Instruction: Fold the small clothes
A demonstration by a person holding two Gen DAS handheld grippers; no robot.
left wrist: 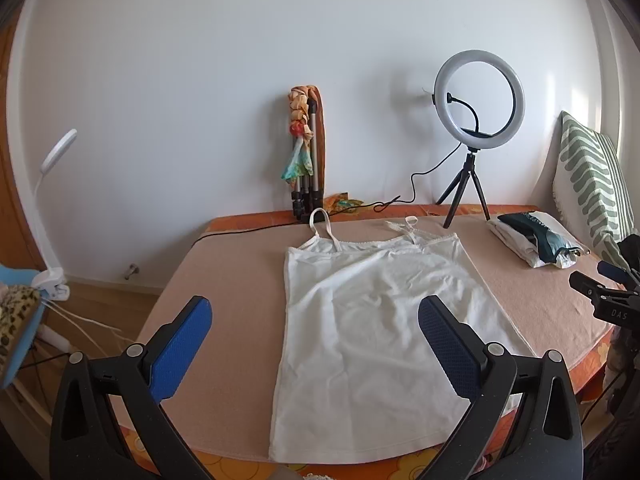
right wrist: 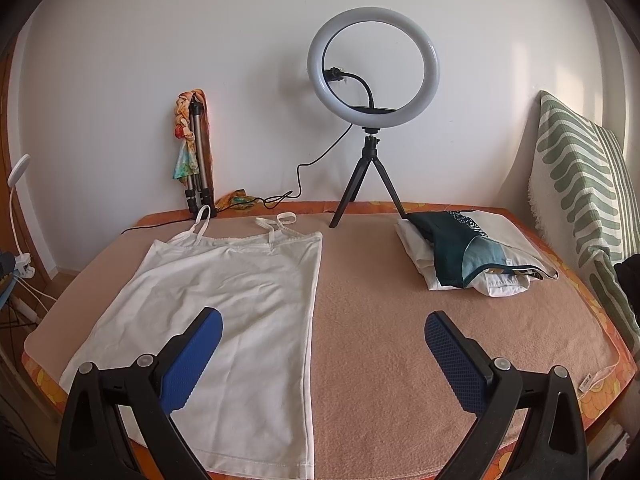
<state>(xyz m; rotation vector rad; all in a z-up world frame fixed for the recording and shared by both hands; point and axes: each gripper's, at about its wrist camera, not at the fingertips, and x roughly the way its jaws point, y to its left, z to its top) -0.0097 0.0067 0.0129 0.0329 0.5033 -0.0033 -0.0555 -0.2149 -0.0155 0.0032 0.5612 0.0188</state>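
Left gripper [left wrist: 314, 344]: fingers spread wide, holding nothing, hovering above the near half of the camisole; blue ribbed pads on black frames.
Right gripper [right wrist: 322, 354]: fingers just as wide apart and empty, its left finger [right wrist: 192, 364] over the camisole's right part, its right finger over bare blanket.
Camisole [right wrist: 224, 312]: white, thin-strapped, soft knit with faint creases, lying flat and unfolded on the blanket, straps toward the wall, hem toward the near edge.
Folded pile [right wrist: 468, 256]: white and dark teal cloth stacked at the far right, well apart from the camisole.
Surface: peach-pink fuzzy blanket [right wrist: 400, 320] over an orange flowered cover.
Ring light [right wrist: 374, 60]: round, on a small black tripod at the far edge, between camisole and pile.
Room: plain white wall [right wrist: 160, 40]; folded tripod with a colourful scarf leaning on it; green-patterned pillow [right wrist: 580, 184] at right.
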